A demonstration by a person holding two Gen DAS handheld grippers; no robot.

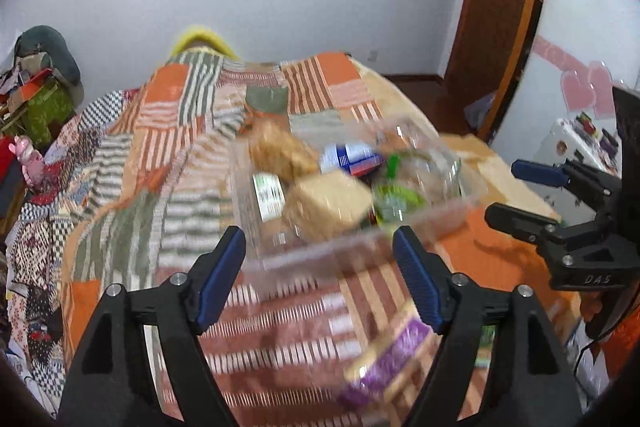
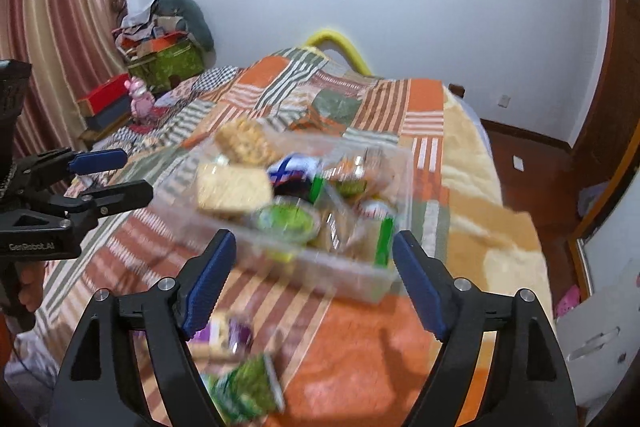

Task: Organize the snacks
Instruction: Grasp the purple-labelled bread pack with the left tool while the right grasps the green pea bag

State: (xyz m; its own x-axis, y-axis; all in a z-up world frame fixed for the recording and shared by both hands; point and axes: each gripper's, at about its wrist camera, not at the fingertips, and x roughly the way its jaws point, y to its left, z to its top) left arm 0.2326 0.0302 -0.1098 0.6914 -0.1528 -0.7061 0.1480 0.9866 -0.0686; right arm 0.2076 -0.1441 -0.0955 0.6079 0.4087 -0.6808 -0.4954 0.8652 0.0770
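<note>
- Far left in the right wrist view, a striped curtain (image 2: 48, 7) hangs by the wall, with a pile of boxes and clothes (image 2: 164, 43) at its foot.
- A patchwork quilt (image 1: 168, 131) in orange, green and white stripes covers the bed.
- The left gripper (image 1: 320, 273) hangs over the quilt with its blue pads spread apart and nothing between them; the near rim of the tub shows just past its fingertips.
- The clear plastic tub (image 2: 360, 279) sits on the quilt mid-bed, holding the snacks: two tan wrapped blocks (image 1: 328, 205), a blue and white packet (image 1: 348, 157), and green packets (image 2: 286, 221). All are blurred.
- A purple packet (image 1: 388, 359) lies loose on the quilt, near the tub on the camera's side.
- A green packet (image 2: 248, 391) lies loose beside it.
- The right gripper (image 2: 316, 287) also stands wide, gripping nothing, just short of the tub.
- A brown wooden door (image 1: 500, 7) stands at the right.
</note>
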